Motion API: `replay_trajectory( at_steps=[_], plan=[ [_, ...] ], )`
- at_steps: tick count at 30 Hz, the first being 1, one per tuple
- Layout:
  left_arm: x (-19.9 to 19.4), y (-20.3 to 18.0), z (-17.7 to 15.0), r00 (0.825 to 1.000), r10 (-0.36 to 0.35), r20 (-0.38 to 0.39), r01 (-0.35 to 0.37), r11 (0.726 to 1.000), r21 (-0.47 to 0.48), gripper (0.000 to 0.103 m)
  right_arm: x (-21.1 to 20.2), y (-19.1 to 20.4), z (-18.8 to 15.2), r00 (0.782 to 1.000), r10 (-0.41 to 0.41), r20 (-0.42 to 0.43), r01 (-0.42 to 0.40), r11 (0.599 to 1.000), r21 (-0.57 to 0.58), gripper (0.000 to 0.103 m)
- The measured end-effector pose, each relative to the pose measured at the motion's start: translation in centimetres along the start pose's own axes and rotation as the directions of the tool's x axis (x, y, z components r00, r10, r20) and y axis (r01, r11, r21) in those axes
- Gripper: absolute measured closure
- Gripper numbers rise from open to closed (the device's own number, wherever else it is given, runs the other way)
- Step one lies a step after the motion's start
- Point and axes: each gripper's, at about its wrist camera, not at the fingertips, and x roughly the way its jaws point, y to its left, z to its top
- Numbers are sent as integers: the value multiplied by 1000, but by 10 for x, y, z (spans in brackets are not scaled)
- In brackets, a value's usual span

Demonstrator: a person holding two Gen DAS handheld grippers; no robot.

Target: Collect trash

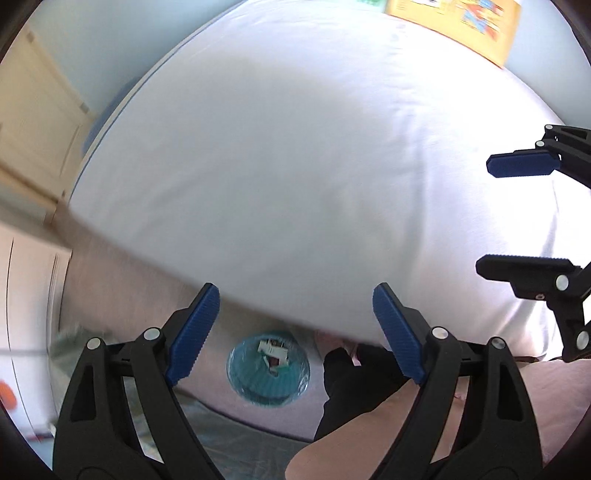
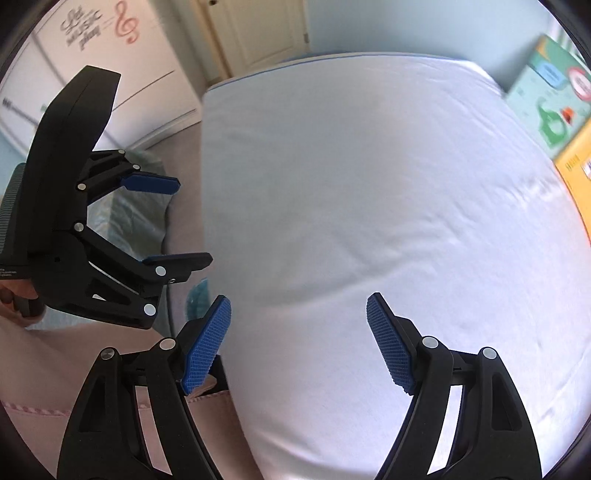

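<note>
A round teal bin (image 1: 258, 391) with a clear liner stands on the floor beside the bed, seen low in the left wrist view. White paper scraps (image 1: 273, 352) lie inside it. My left gripper (image 1: 295, 325) hangs above the bed's edge and the bin, open, with nothing between its blue pads. My right gripper (image 1: 484, 216) is to its right over the white mattress (image 1: 295, 166), also open and empty. In the right wrist view the right gripper (image 2: 299, 339) points down at the mattress (image 2: 369, 203), and the left gripper (image 2: 192, 221) is at the left. A sliver of the bin (image 2: 197, 299) shows behind a finger.
A yellow box (image 1: 454, 26) and a green box (image 2: 550, 99) stand at the bed's far side. White wardrobe doors (image 2: 110, 55) and a cream door (image 2: 258, 33) line the wall. Clear plastic sheeting (image 1: 221, 443) lies on the floor. The person's black-clad leg (image 1: 351, 384) is beside the bin.
</note>
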Motion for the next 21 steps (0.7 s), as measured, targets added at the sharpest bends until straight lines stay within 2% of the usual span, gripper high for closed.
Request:
replay_trajectory(
  at_steps=[4,10,17,21],
  plan=[
    [-1,-31,16,1000,-22,16,21,996,89,14,-14,-25,-27,999,-34,17,32,993,114,27],
    [2,-75,41,998,-63,23,57,977,206,10,-30,-53,-61,993,-119,24,108,960,259,24],
    [4,-117,54,995,-99,19,87,938,336,8,-51,-84,-106,984,-178,23,153,901,406,24],
    [4,-138,62,993,-121,14,106,913,394,7,-60,-97,-130,978,-209,12,176,853,491,24]
  ],
)
